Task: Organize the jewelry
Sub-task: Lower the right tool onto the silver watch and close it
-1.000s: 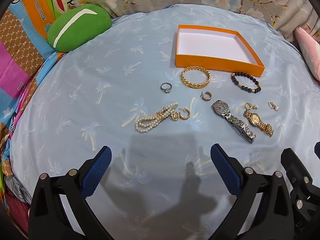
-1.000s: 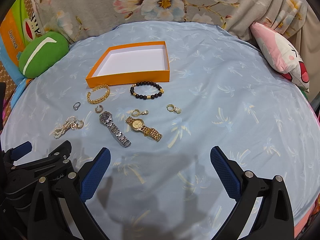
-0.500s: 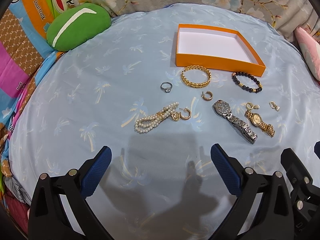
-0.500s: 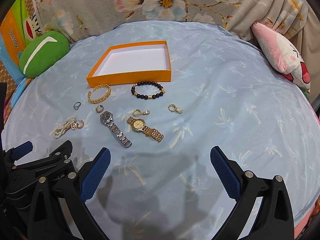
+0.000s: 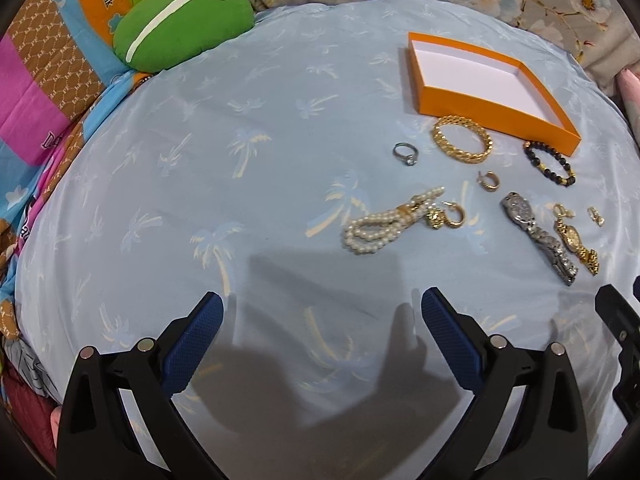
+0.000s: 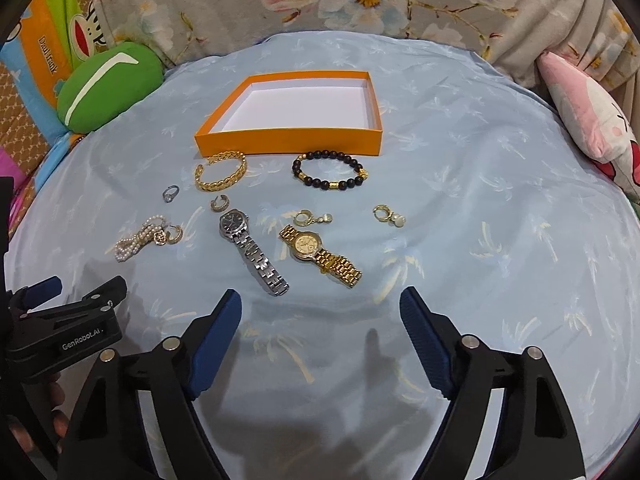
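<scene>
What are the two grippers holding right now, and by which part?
Nothing. The left gripper and the right gripper both stand open over bare cloth; the right one's jaws have just been closing with nothing between them. All the jewelry lies on the bed.

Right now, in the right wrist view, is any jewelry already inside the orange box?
No, the orange box shows only its bare white floor, and pieces such as the gold bangle lie outside it on the blue sheet.

The pink pillow (image 6: 588, 120) runs off the right edge in the right wrist view, and in the left one only a sliver shows. The two small earrings (image 5: 596, 216) far right in the left view are too tiny to make out any detail. The right tongs (image 5: 618, 344) are cut off at that view's edge. The green cushion (image 6: 106, 80) hides part of the cartoon blanket (image 6: 48, 52) behind it.
</scene>
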`<state>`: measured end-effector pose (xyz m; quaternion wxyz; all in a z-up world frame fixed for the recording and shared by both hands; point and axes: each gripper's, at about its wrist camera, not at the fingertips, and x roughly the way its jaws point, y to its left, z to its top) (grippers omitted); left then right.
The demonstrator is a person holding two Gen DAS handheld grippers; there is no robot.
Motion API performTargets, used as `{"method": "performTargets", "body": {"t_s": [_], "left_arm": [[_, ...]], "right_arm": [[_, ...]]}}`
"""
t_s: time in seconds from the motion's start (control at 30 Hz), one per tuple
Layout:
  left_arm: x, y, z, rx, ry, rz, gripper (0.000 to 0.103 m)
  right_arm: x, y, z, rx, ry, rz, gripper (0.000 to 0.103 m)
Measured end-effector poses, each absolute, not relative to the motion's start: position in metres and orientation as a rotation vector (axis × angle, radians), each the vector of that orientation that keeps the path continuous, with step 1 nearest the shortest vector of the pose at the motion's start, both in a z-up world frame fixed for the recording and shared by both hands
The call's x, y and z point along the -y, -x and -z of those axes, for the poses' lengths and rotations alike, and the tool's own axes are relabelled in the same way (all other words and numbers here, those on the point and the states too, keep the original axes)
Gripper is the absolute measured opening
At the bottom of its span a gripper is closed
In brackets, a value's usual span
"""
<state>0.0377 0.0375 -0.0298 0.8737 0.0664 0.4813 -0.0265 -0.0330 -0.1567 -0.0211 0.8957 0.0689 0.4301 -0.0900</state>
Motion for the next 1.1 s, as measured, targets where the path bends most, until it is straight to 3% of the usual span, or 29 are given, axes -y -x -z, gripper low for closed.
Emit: {"method": "performTargets", "body": {"t_s": [0.27,0.7,0.83,0.93,1.1], "left_arm": [[-0.043,-0.048,0.032,-1.009,-0.125,0.07,0.097],[-0.046,-0.062,0.043,-1.035,-0.108,0.102,0.097],[-0.047,-0.064,0.044,-1.033,-0.106,0.108,0.097],[-0.047,-0.064,0.044,-1.034,-0.104,0.11,0.097],[-0.046,-0.064,0.044,-1.034,-0.104,0.115,0.097]], "right_arm": [[0.142,-0.006,0.034,-0.939,-0.149,0.073,0.047],[0.131,-0.046,0.041,-0.96,-0.084,0.019,0.045],[0.128,-0.051,0.044,-0.966,-0.072,0.012,0.038],[0.128,-0.051,0.044,-0.965,-0.086,0.001,0.023],[0.131,-0.049,0.044,-0.963,-0.112,-0.004,0.022]]}}
